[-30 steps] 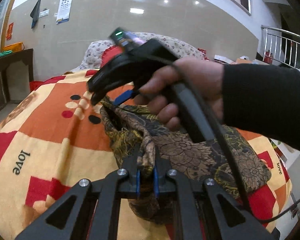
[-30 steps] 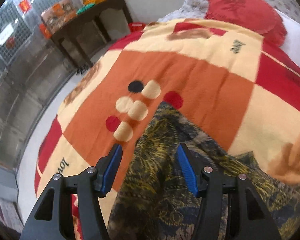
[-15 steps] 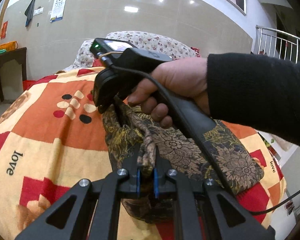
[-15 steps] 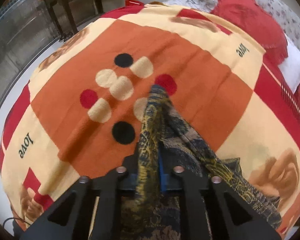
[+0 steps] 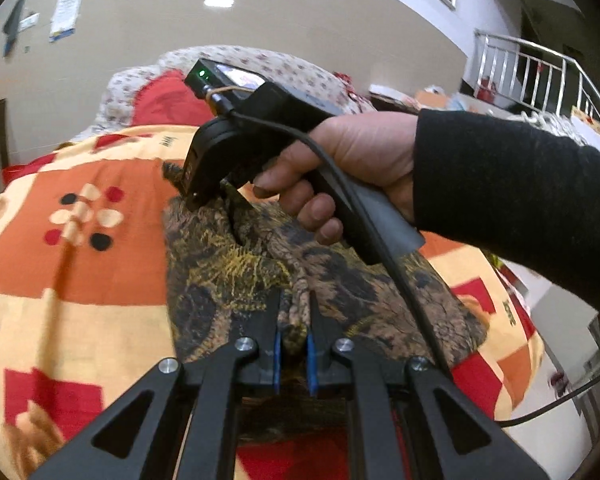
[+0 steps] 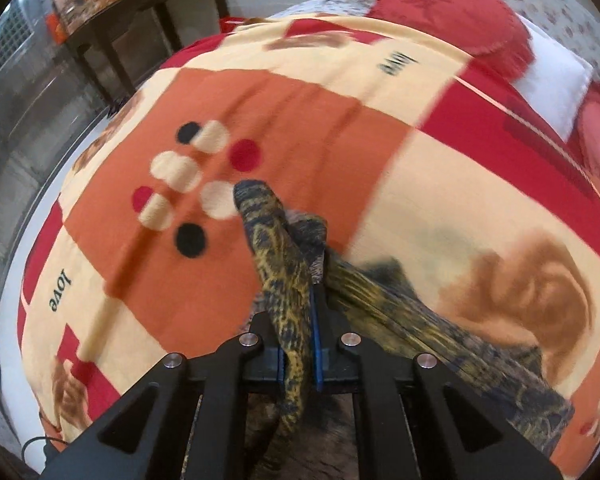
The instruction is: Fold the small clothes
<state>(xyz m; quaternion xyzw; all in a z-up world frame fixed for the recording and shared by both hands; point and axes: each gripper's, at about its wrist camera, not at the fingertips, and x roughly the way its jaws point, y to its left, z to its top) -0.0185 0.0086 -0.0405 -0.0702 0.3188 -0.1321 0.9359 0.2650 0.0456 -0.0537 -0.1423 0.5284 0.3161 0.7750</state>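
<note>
While the garment (image 5: pixel 228 264) lies on the blanket (image 5: pixel 80 312), both grippers clamp folds of it. The left gripper (image 5: pixel 293 344) pinches a ridge of the brown and gold cloth between its blue pads, and the rest spreads ahead of it and to both sides. The right gripper (image 6: pixel 298 344) has just been closing and now squeezes a bunched strip of the same cloth, whose tip (image 6: pixel 256 196) pokes out ahead of its fingers; more cloth trails back to its right.

Only the left view shows the right hand (image 5: pixel 352 164) in a black sleeve (image 5: pixel 512 200), holding the right gripper ahead of the left one, nose down on the cloth, a green light on its top and a cable (image 5: pixel 380 240) running back. It also shows the wall, a chart (image 5: pixel 66 0) whose print is too small to read, a framed picture and a railing (image 5: pixel 540 76). Only the right view shows a dark table (image 6: pixel 140 20) ahead to the left, a red cushion (image 6: pixel 444 12) and a white pillow (image 6: pixel 556 72) ahead to the right.

The blanket bears the word "love" (image 6: pixel 58 290), left of the right gripper in its view, and again farther ahead.
</note>
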